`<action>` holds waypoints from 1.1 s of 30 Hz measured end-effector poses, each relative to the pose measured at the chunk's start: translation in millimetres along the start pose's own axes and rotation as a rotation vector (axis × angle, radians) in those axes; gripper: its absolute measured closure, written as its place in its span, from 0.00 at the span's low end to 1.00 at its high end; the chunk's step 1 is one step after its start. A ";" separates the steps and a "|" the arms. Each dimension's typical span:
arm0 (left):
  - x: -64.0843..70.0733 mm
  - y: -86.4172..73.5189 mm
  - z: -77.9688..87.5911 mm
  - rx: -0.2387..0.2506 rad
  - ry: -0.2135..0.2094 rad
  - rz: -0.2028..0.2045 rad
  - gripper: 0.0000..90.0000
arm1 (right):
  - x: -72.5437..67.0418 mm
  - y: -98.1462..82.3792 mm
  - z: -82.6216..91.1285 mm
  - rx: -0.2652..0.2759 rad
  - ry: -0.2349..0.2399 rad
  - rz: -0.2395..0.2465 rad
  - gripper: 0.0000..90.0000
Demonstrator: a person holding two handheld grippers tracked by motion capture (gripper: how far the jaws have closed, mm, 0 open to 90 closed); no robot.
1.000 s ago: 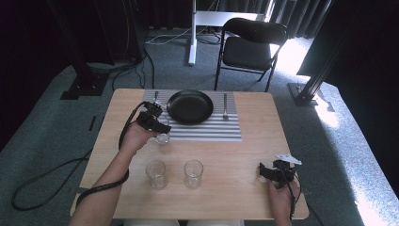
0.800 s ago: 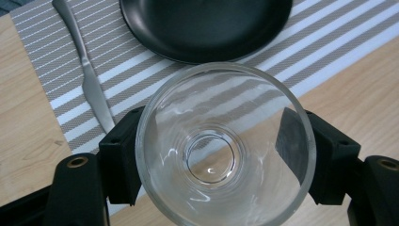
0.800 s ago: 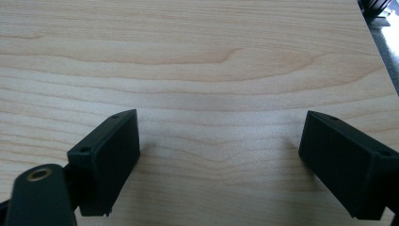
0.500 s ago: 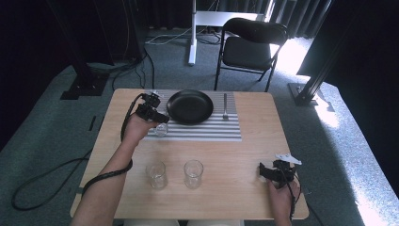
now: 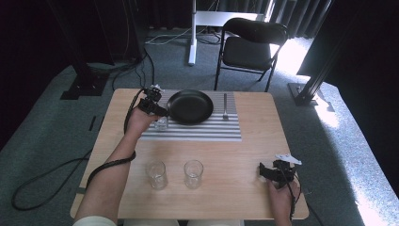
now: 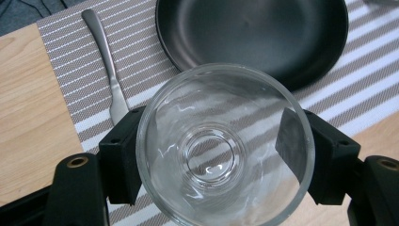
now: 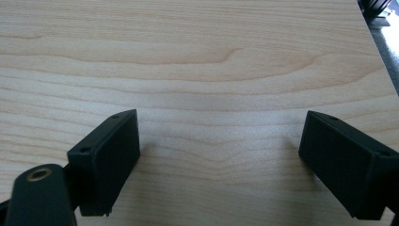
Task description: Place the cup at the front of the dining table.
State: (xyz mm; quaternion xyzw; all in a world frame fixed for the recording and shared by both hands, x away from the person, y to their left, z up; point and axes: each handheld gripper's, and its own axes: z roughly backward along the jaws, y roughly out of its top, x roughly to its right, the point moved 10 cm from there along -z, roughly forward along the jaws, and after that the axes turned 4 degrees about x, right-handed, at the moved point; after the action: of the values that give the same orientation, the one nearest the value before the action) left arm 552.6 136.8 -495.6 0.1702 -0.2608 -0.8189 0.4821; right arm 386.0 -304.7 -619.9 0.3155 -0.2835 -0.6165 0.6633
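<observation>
Our left hand-held gripper (image 6: 221, 155) clamps a clear glass (image 6: 225, 147) between its pads, over the striped placemat (image 6: 70, 61), just before the black pan (image 6: 249, 37). Our right hand-held gripper (image 7: 219, 165) rests released above bare table (image 7: 197, 56).

A light wooden table (image 5: 235, 155) is carrying a grey striped woven placemat (image 5: 207, 129) and two clear empty drinking glasses (image 5: 156, 174) standing near its front edge.
</observation>
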 end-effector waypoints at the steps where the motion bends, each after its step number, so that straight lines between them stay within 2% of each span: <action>1: -0.6 1.1 -1.3 0.003 -0.001 0.003 0.32 | 0.0 0.0 0.0 0.000 0.000 0.000 0.14; 6: -4.9 2.3 -9.5 -0.011 0.011 -0.009 0.32 | -0.1 0.0 0.0 0.000 0.000 0.000 0.14; 14: -10.8 -0.5 -23.3 -0.032 0.027 0.002 0.32 | -0.2 -0.4 0.4 0.000 0.000 0.000 0.14; 16: -12.3 -1.9 -26.9 -0.030 0.021 0.009 0.32 | -0.2 -0.4 0.4 0.000 0.000 0.000 0.14; 17: -12.3 -3.2 -28.8 -0.032 0.009 0.024 0.32 | -0.2 -0.4 0.4 0.000 0.000 0.000 0.14; 19: -12.1 -7.5 -33.7 -0.041 -0.015 0.028 0.32 | -0.2 -0.4 0.4 0.000 0.000 0.000 0.14; 22: -12.9 -7.9 -37.0 0.011 -0.023 0.040 0.32 | -0.2 -0.4 0.5 0.000 0.000 0.000 0.14; 25: -11.4 -8.1 -37.8 0.043 -0.013 0.005 0.31 | -0.3 -0.4 0.5 0.000 0.000 0.000 0.14; 27: -11.8 -8.1 -38.2 0.072 -0.010 0.005 0.31 | -0.2 -0.4 0.5 0.000 0.000 0.000 0.14; 29: -11.2 -8.1 -37.5 0.095 -0.027 0.042 0.30 | -0.3 -0.4 0.5 0.000 0.000 0.000 0.14; 31: -11.8 -9.6 -37.3 0.101 -0.021 0.066 0.29 | -0.2 -0.5 0.6 0.000 0.000 0.001 0.14; 33: -11.5 -11.3 -36.8 0.099 0.002 0.049 0.29 | -0.3 -0.6 0.6 0.000 0.001 0.000 0.14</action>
State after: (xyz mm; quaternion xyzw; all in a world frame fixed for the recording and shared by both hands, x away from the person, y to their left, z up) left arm 569.7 141.7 -531.7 0.1881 -0.3044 -0.7928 0.4933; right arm 385.1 -304.4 -619.9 0.3157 -0.2835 -0.6163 0.6635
